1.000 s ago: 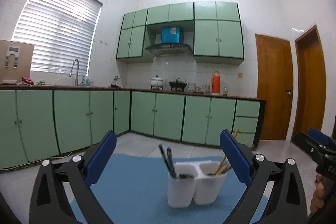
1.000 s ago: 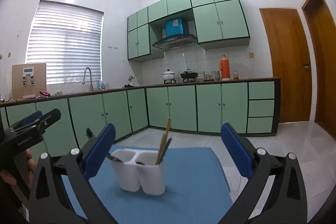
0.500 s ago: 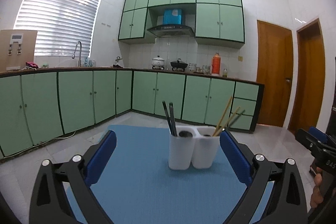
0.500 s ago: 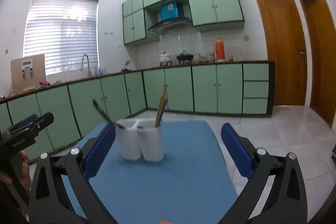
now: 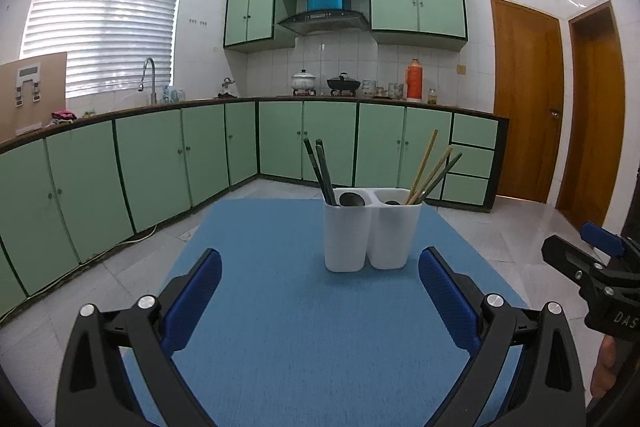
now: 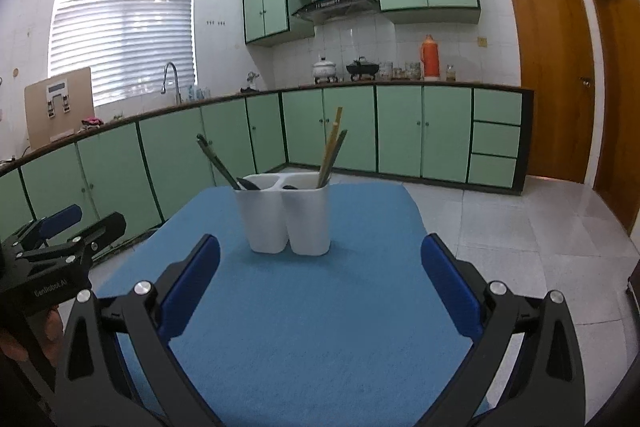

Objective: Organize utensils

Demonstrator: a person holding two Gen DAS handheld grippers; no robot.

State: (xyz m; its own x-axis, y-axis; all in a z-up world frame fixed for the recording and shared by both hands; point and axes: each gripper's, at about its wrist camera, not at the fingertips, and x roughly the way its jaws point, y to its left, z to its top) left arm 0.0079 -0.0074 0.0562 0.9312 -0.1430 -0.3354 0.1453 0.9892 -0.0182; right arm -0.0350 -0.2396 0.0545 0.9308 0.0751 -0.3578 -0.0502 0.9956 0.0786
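A white two-compartment utensil holder [image 5: 372, 229] [image 6: 288, 217] stands upright on a blue mat [image 5: 304, 319] [image 6: 320, 307]. Its left cup holds dark utensils [image 5: 320, 167] [image 6: 218, 163]. Its right cup holds wooden chopsticks and a dark one [image 5: 430, 167] [image 6: 332, 147]. My left gripper [image 5: 320, 291] is open and empty, short of the holder. My right gripper [image 6: 320, 275] is open and empty, also short of it. Each gripper shows at the edge of the other's view: the right one [image 5: 596, 267] and the left one [image 6: 60, 243].
The mat's edges drop to a pale tiled floor [image 6: 520, 227]. Green base cabinets [image 5: 160, 163] run along the left and back walls, with a sink tap [image 5: 148, 75], pots [image 5: 304, 81] and an orange flask [image 5: 414, 79] on the counter. Wooden doors [image 5: 524, 99] stand at right.
Both grippers have pulled back and tilted down from the holder, so more of the blue mat shows in front. Both stay open and empty. The holder has not moved.
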